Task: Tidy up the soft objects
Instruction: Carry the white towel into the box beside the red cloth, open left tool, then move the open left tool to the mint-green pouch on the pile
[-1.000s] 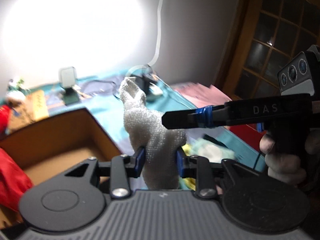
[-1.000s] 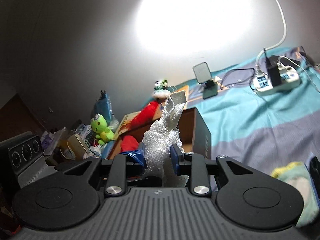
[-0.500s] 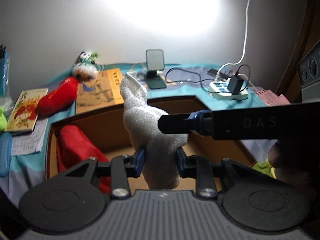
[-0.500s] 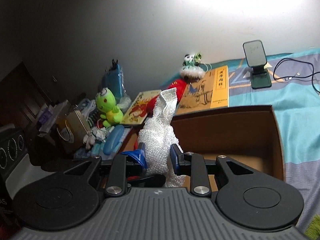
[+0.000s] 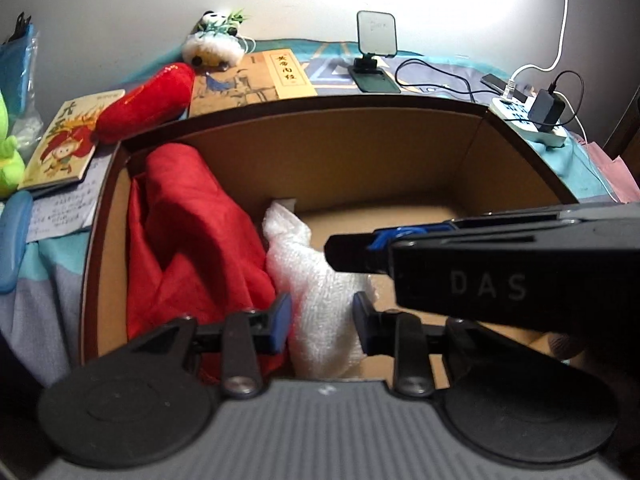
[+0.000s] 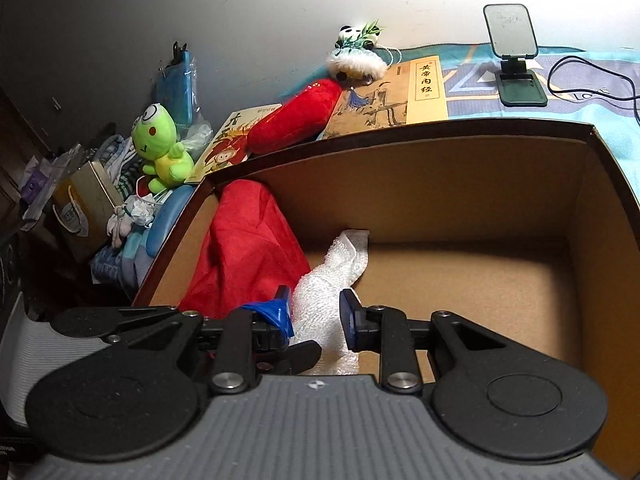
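A white bubble-wrap sheet (image 5: 312, 276) lies partly on the floor of an open cardboard box (image 5: 320, 108), its far end beside a red cloth (image 5: 192, 232) heaped in the box's left part. My left gripper (image 5: 320, 320) has the wrap's near end between its pads, which still touch it while the jaws are opening. The right gripper (image 6: 314, 316) is shut on the same wrap (image 6: 344, 256), close beside the left one. Its dark finger crosses the left wrist view from the right. In the right wrist view the red cloth (image 6: 248, 248) leans on the box (image 6: 400, 184) wall.
Behind the box lie a red plush (image 5: 148, 104), a panda plush (image 5: 214, 44) and books (image 5: 248, 80). A phone stand (image 5: 374, 52) and a power strip (image 5: 532, 120) with cables sit at the back right. A green frog plush (image 6: 158, 140) stands among clutter at the left.
Both grippers came down and across over the box with the wrap. The wrap stood upright between them before; now its far end rests on the box floor by the red cloth.
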{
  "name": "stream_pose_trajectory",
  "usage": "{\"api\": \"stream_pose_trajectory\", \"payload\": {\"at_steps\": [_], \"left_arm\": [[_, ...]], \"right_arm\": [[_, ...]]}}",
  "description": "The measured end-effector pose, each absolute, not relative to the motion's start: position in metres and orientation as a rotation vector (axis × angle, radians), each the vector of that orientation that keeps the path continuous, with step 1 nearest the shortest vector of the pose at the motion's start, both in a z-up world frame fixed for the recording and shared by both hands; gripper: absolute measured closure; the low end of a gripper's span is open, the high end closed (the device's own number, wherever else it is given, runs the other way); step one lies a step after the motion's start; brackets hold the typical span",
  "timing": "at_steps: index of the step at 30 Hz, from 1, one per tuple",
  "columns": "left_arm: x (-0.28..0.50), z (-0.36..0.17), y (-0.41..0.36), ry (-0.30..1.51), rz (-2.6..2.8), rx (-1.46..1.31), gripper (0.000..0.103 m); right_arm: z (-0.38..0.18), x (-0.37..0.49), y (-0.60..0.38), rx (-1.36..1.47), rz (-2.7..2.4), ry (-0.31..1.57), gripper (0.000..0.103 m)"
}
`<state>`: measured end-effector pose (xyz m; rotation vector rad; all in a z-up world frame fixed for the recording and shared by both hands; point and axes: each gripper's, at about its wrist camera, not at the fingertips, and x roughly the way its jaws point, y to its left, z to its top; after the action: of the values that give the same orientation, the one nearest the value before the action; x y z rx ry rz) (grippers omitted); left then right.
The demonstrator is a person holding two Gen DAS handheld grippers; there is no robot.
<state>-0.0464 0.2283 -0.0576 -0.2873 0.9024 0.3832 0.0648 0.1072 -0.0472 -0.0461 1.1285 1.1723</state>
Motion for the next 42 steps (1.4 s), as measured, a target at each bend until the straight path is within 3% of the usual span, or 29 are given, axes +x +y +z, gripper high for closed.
{"api": "stream_pose_trajectory", "payload": {"at_steps": [4,21,42], "left_arm": [[-0.054,-0.049,0.225,0.905,0.406,-0.308,0.056],[-0.076,0.015,0.165,0.880,0.554,-0.205,0.049],[-0.087,0.009,0.063,0.931,0.586,-0.186,0.043]], "right_arm": [[-0.044,0.069,0.099,-0.024,1.148,1.121,0.094],[0.004,0.054,0.043,-0.007,1.156,0.999,0.092],[0.004,0.048,-0.063,-0.005,1.152,0.997,0.091]]}}
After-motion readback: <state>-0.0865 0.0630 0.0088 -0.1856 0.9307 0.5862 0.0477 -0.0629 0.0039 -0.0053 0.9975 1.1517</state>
